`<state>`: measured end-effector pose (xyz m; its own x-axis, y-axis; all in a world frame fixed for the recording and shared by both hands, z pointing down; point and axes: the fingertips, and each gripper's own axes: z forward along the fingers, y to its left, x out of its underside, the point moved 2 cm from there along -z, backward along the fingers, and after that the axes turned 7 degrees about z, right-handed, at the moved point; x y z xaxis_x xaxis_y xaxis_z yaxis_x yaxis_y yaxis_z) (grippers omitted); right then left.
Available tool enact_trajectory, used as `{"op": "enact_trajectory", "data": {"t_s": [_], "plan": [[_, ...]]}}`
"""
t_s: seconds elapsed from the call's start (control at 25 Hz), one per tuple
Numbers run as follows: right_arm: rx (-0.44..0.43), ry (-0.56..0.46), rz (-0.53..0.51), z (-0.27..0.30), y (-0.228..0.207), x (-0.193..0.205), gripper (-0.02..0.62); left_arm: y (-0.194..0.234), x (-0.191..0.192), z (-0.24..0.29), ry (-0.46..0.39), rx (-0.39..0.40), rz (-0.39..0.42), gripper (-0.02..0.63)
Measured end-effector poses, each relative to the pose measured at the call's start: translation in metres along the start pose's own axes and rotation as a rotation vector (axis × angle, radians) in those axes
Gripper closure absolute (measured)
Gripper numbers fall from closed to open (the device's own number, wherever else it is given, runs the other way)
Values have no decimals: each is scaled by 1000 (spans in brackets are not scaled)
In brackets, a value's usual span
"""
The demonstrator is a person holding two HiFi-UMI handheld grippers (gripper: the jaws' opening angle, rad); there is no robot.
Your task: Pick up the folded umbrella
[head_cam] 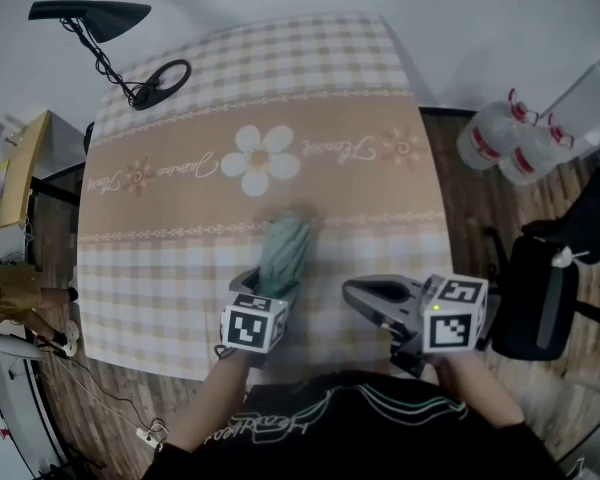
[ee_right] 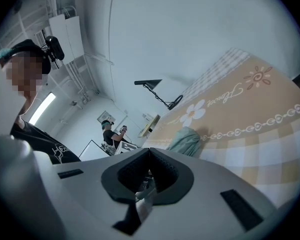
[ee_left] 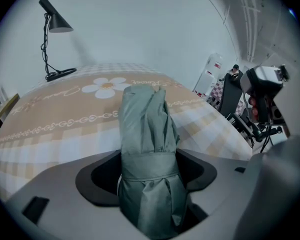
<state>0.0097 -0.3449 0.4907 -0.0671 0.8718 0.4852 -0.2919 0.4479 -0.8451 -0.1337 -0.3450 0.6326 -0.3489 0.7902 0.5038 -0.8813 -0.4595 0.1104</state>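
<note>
Lamp (head_cam: 90,13): black, on the counter's (head_cam: 160,268) far corner, at 10 o'clock from the flower print (head_cam: 260,158).
Left tool (head_cam: 270,290): near the counter's front edge, tilted steeply down. Its jaws are spread wide on either side of the umbrella's near end, at the strap, without clearly squeezing it.
Umbrella (head_cam: 285,248): folded, grey-green, lying on the counter at 6 o'clock from the flower print. It points towards 12 o'clock, with its near end between the left tool's jaws.
Right tool (head_cam: 358,296): at 3 o'clock from the left tool and apart from the umbrella. Its jaws are together and hold nothing.
Bottles (head_cam: 500,138): on the floor, off the counter at 2 o'clock.
</note>
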Motion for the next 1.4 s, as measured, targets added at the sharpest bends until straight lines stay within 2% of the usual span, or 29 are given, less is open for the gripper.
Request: {"op": "enact_trajectory", "data": {"t_s": [0.28, 0.48, 0.88, 1.16, 1.4], "plan": [[0, -24, 30, -2, -5, -3, 583, 2, 4, 4, 35, -67, 33, 288], [14, -24, 37, -8, -6, -4, 583, 1, 2, 4, 25, -112, 34, 296], [16, -73, 60, -27, -5, 2, 583, 2, 2, 3, 30, -104, 11, 325], [39, -96, 71, -45, -5, 11, 583, 3, 0, -1, 3, -47, -62, 331], [50, -103, 64, -55, 2, 20, 583, 1, -2, -12, -33, -5, -94, 333]]}}
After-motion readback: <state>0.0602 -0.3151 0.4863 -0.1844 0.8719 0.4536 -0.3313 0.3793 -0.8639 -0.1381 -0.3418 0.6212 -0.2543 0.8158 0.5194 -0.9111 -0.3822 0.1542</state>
